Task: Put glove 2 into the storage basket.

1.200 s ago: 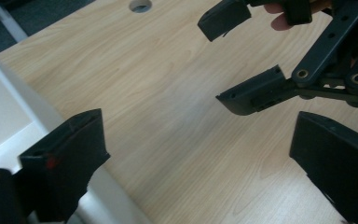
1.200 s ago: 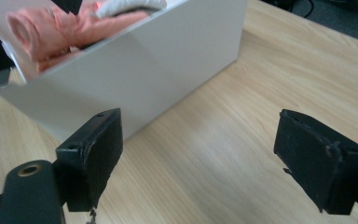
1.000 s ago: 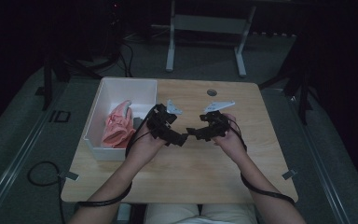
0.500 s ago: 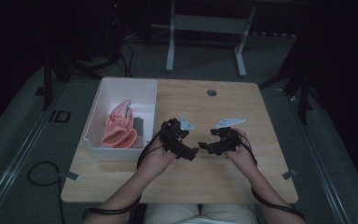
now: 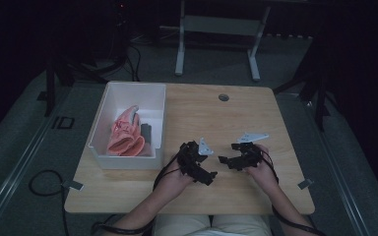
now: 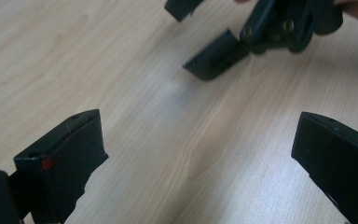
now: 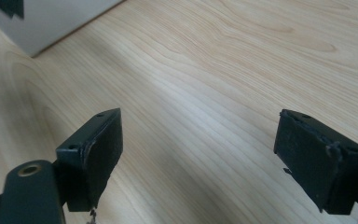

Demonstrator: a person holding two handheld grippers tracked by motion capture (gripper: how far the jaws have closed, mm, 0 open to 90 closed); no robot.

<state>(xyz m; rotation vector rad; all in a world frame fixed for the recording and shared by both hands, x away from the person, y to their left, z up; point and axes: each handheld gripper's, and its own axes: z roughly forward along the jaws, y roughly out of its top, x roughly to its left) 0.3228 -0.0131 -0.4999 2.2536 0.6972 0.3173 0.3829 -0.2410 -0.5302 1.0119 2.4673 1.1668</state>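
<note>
Hands have drawn back toward you from the bin: your left gripper and right gripper now sit nose to nose over bare table, jaws spread, empty. Looks finished. Pink glove lies in the white bin, off your left gripper's left.

Overall light: high view dim and underexposed; floor and background beyond the counter nearly black.
Lit area: counter top and white bin the brightest parts, evenly and softly lit.
Gripper views: much brighter, wood grain pale and slightly washed out.
Shadows: soft, diffuse patch on the wood ahead of the left tongs, under the right tongs; none hard-edged.
Focus: jaws of the right tongs soft at the bottom edge; grain ahead sharper.
Glare: none strong.
</note>
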